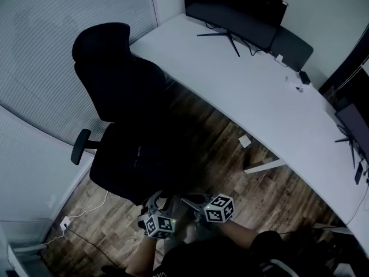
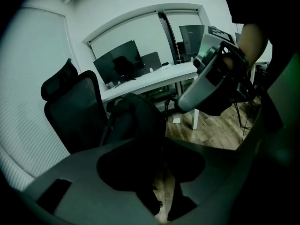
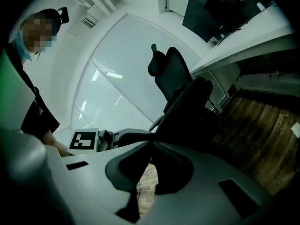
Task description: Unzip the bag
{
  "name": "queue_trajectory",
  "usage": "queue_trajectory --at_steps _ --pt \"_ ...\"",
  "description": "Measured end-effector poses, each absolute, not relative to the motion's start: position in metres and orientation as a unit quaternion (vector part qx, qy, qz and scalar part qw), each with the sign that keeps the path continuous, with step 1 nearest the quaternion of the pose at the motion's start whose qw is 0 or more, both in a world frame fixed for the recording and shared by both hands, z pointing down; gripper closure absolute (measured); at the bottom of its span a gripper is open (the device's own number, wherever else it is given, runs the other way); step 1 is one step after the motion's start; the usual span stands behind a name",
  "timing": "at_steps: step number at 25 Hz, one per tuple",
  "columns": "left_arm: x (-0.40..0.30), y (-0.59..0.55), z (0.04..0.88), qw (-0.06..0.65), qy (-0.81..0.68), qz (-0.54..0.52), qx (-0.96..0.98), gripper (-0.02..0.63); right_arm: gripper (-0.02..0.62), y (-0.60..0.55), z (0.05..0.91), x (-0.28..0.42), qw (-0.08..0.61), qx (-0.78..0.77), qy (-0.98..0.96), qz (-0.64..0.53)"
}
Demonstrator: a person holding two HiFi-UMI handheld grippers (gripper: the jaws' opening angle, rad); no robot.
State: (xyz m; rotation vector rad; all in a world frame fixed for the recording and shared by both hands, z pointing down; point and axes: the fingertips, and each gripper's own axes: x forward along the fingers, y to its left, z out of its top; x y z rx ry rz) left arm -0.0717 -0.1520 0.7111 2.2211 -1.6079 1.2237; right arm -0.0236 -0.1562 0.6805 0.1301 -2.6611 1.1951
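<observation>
A black bag (image 2: 136, 121) stands on the seat of a black office chair (image 1: 118, 79); in the head view the bag (image 1: 158, 154) merges with the dark seat. My left gripper (image 1: 154, 201) is at the bag's near lower edge. Its jaws (image 2: 163, 146) stand apart with dark bag fabric between them, and I see no pad pressing. Beside it on the right, my right gripper (image 1: 191, 201) has its jaws (image 3: 151, 143) shut at the bag (image 3: 187, 111). A thin dark strip hangs from their tips. No zipper shows.
A long white desk (image 1: 253, 91) runs from the top to the right, with monitors (image 1: 230, 7) on it. The wooden floor (image 1: 219, 149) holds a white scrap (image 1: 244, 141). A white cable and socket (image 1: 64, 223) lie at the left wall.
</observation>
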Motion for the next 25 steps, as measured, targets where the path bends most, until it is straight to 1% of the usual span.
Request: queue_trajectory --at_steps 2,6,11,14,17,21,25 --pt "-0.071 -0.152 0.709 0.076 -0.54 0.399 0.737 0.432 0.545 -0.157 0.678 -0.023 0.107 0.044 -0.904 0.411" --pt "-0.074 -0.149 0.71 0.081 -0.548 0.403 0.728 0.48 0.545 -0.163 0.673 -0.023 0.088 0.051 -0.893 0.438" --pt "-0.075 -0.148 0.702 0.101 -0.561 0.387 0.725 0.505 0.545 -0.17 0.66 -0.026 0.04 0.055 -0.863 0.5" --pt "-0.079 -0.147 0.7 0.1 -0.566 0.385 0.722 0.515 0.545 -0.177 0.654 -0.029 0.025 0.061 -0.857 0.511" --pt "-0.079 -0.147 0.699 0.111 -0.568 0.383 0.72 0.531 0.545 -0.184 0.651 -0.03 0.025 0.066 -0.859 0.506" --pt "-0.078 -0.145 0.697 0.124 -0.571 0.379 0.718 0.534 0.545 -0.191 0.649 -0.029 0.025 0.075 -0.86 0.505" --pt "-0.078 -0.145 0.694 0.126 -0.572 0.38 0.716 0.537 0.544 -0.207 0.648 -0.026 0.01 0.097 -0.852 0.514"
